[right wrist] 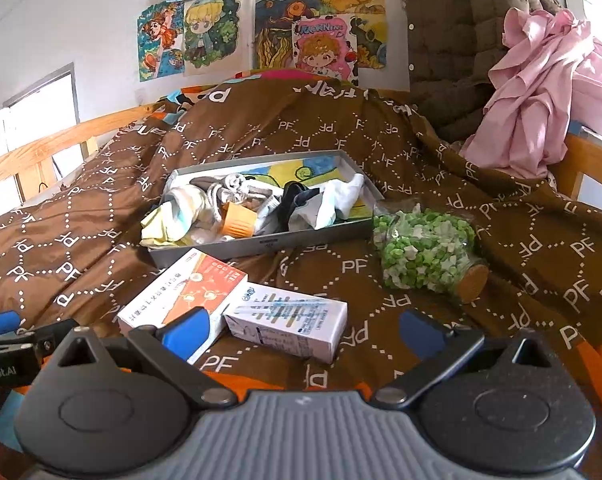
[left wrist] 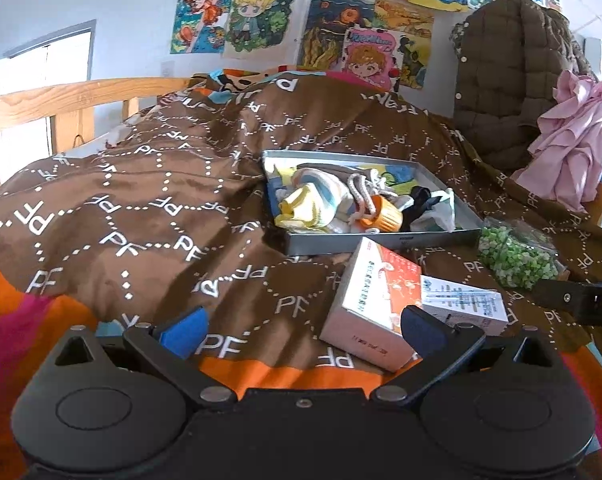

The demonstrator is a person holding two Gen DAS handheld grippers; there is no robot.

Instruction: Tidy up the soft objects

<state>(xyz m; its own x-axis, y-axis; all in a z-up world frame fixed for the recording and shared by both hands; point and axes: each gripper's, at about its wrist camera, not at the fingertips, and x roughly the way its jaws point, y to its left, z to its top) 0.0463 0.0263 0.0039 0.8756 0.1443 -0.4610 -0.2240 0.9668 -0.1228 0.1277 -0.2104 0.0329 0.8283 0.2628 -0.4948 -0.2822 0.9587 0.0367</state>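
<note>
Left wrist view: left tongs [left wrist: 303,330] spread wide, holding nothing, above the brown quilt [left wrist: 149,184] on the bed. Soft items [left wrist: 325,200] lie heaped in a grey tray [left wrist: 381,240]; an orange-and-white box [left wrist: 371,300] lies just in front of it.

Right wrist view: right tongs [right wrist: 305,330] likewise wide and empty. A white box [right wrist: 289,320] lies near them; a jar of green pieces [right wrist: 425,252] lies tipped just right of the tray [right wrist: 261,246].

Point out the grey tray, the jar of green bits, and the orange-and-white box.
grey tray [right wrist: 261,245], right wrist view, near front wall.
jar of green bits [right wrist: 421,252], right wrist view, middle of glass body.
orange-and-white box [left wrist: 371,284], left wrist view, top face.
</note>
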